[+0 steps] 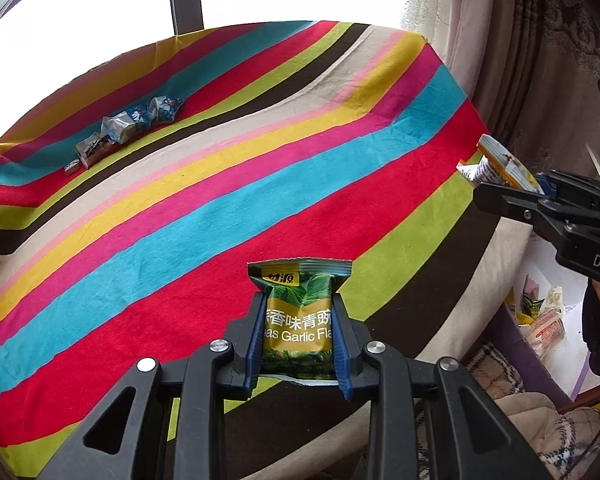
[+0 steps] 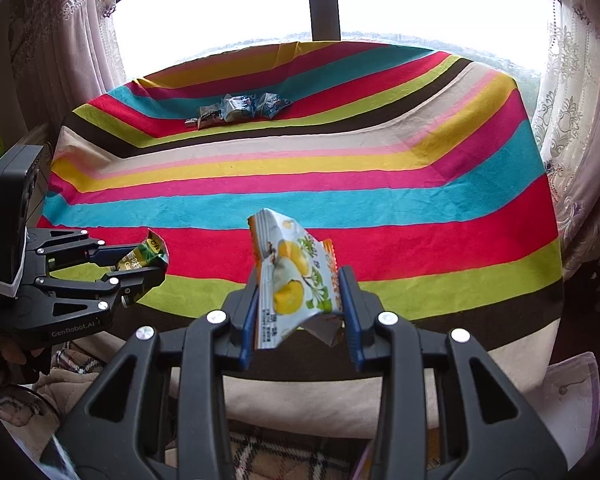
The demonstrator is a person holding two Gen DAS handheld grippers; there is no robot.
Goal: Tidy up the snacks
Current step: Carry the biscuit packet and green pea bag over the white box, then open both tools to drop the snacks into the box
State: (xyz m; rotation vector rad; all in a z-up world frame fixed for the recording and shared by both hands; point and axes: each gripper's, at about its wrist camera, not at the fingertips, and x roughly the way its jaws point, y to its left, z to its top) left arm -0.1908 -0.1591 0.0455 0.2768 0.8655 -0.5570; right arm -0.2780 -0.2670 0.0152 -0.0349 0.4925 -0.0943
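Observation:
My left gripper [image 1: 298,300] is shut on a green garlic pea packet [image 1: 298,312], held upright over the near edge of the striped tablecloth [image 1: 180,216]. The same left gripper [image 2: 156,262] and its pea packet [image 2: 146,258] show at the left of the right wrist view. My right gripper [image 2: 300,280] is shut on a crumpled white and orange snack packet with yellow fruit on it [image 2: 290,276]. From the left wrist view, the right gripper [image 1: 512,188] and that packet [image 1: 496,166] appear at the right edge. A row of blue and silver snack packets [image 2: 240,110] lies at the table's far side.
The row of packets [image 1: 124,132] sits far left in the left wrist view. A white box with more snack packets [image 1: 540,316] stands low on the right beside the table. Curtains [image 2: 572,120] hang on both sides of the window. A plaid blanket [image 2: 284,456] lies below the table's near edge.

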